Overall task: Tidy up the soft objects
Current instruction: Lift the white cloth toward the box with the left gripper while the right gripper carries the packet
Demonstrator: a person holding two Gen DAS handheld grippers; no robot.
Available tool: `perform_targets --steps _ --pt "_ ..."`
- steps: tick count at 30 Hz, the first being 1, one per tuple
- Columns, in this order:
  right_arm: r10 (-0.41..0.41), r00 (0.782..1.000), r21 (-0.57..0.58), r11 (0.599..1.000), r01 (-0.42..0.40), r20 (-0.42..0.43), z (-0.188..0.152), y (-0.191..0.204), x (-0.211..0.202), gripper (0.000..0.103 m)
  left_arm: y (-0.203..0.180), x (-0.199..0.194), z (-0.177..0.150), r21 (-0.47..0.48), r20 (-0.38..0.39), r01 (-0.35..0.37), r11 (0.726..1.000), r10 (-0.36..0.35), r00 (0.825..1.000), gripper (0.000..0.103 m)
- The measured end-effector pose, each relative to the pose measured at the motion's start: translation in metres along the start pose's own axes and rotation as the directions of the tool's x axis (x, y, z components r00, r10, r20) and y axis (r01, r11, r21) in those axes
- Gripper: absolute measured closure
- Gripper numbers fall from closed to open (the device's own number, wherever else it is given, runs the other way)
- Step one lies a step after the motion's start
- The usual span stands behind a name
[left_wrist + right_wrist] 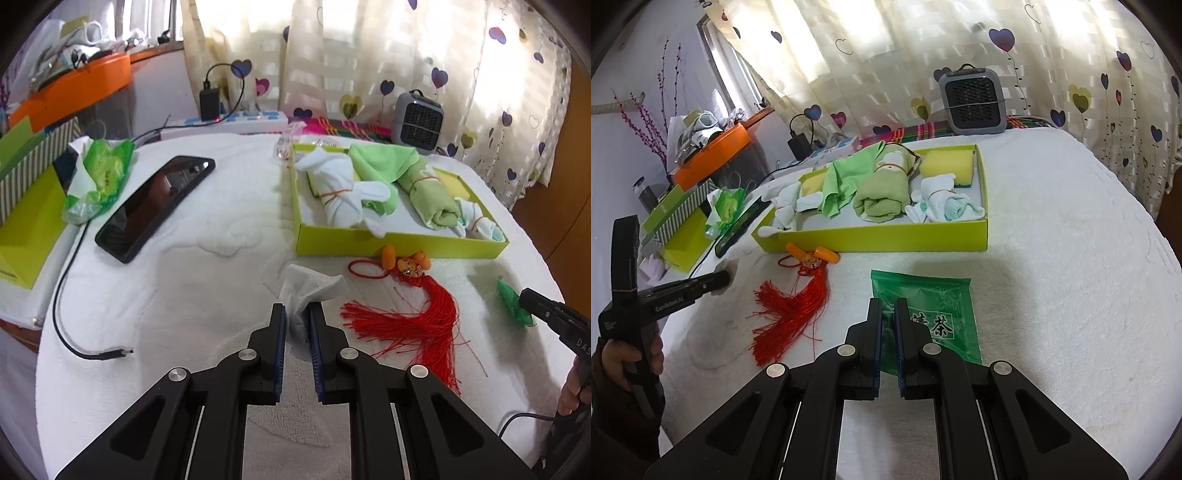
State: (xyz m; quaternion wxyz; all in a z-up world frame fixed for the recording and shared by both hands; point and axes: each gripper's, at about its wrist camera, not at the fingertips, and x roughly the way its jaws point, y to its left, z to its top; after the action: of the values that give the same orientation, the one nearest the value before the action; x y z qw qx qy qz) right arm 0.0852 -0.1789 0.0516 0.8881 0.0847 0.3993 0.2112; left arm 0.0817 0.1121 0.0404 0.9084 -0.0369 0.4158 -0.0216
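Observation:
My left gripper (297,314) is shut on a crumpled white tissue (312,286), which sticks up from between the pads just above the white towel. In the right wrist view the left gripper (726,278) shows from the side with the white tissue at its tip. My right gripper (888,308) is shut on the near-left edge of a green tea packet (934,314). From the left wrist view the right gripper (526,300) holds that green tea packet (511,301) edge-on. A yellow-green box tray (388,245) (879,240) beyond holds rolled socks, a green towel and a sponge.
A red tassel charm (417,321) (792,317) lies between the two grippers, in front of the tray. A black phone (155,206), a loose cable end (118,353) and a green wipes pack (99,177) lie left. A grey heater (973,99) stands behind.

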Motion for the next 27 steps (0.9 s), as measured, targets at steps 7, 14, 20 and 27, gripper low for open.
perform_targets --steps 7,14,20,27 --pt "0.005 1.000 -0.013 1.000 -0.005 0.013 0.001 0.004 -0.005 0.096 -0.007 -0.012 0.003 0.018 0.023 0.009 1.000 -0.009 1.000 0.091" --pt "0.011 0.999 -0.040 0.999 -0.009 0.050 0.010 0.012 -0.016 0.096 -0.017 -0.028 0.011 0.037 0.068 0.029 0.999 -0.031 0.997 0.091" --pt "0.022 0.997 -0.066 0.998 -0.017 0.075 0.019 0.020 -0.020 0.096 -0.025 -0.036 0.023 0.053 0.100 0.051 0.997 -0.056 0.993 0.091" --pt "0.009 0.995 -0.048 0.999 -0.004 0.099 0.027 0.011 -0.025 0.096 -0.033 -0.036 0.035 0.062 0.115 0.084 0.995 -0.090 0.989 0.091"
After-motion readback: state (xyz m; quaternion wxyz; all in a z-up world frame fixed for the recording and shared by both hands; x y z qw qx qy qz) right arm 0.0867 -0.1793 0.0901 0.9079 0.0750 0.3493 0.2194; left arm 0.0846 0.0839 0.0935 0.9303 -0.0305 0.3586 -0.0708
